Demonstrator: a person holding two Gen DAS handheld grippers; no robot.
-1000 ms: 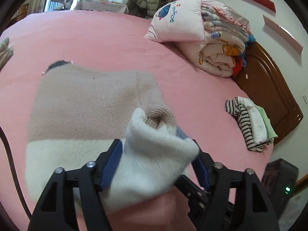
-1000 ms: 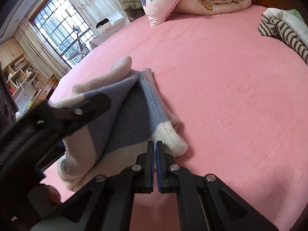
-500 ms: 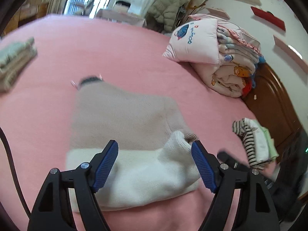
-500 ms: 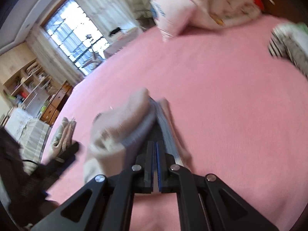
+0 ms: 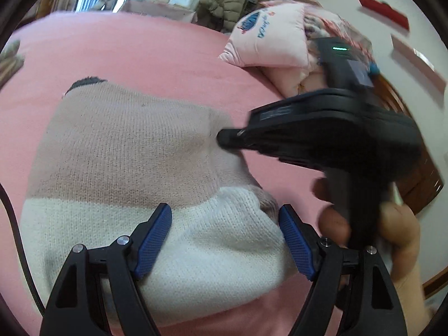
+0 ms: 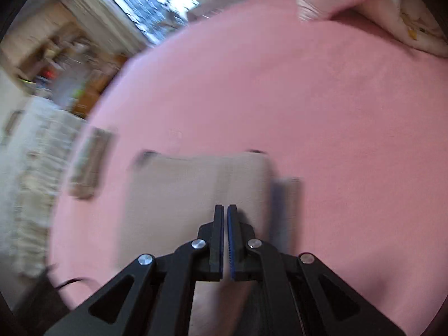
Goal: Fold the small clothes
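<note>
A small knit sweater (image 5: 126,145), beige above and white below, lies flat on the pink bed (image 5: 140,50), with its white sleeve folded over the lower right. My left gripper (image 5: 224,232) is open just over that white fold, its blue pads apart on either side and not pressing. In the left wrist view my right gripper (image 5: 224,140) is shut, held by a hand (image 5: 392,232), and its tip rests at the sweater's right edge. The blurred right wrist view shows the right gripper (image 6: 225,210) shut on nothing above the sweater (image 6: 196,184), with a strip of blue showing at the sweater's right side.
A pink pillow (image 5: 266,42) and folded quilts lie at the far right of the bed by a brown wooden headboard (image 5: 420,168). Another folded garment (image 6: 89,162) sits near the bed's left edge. A window and shelves stand beyond the bed.
My left gripper let go of the white sleeve, which now lies folded on the sweater. The right gripper, still shut, swung across to the sweater's right edge.
</note>
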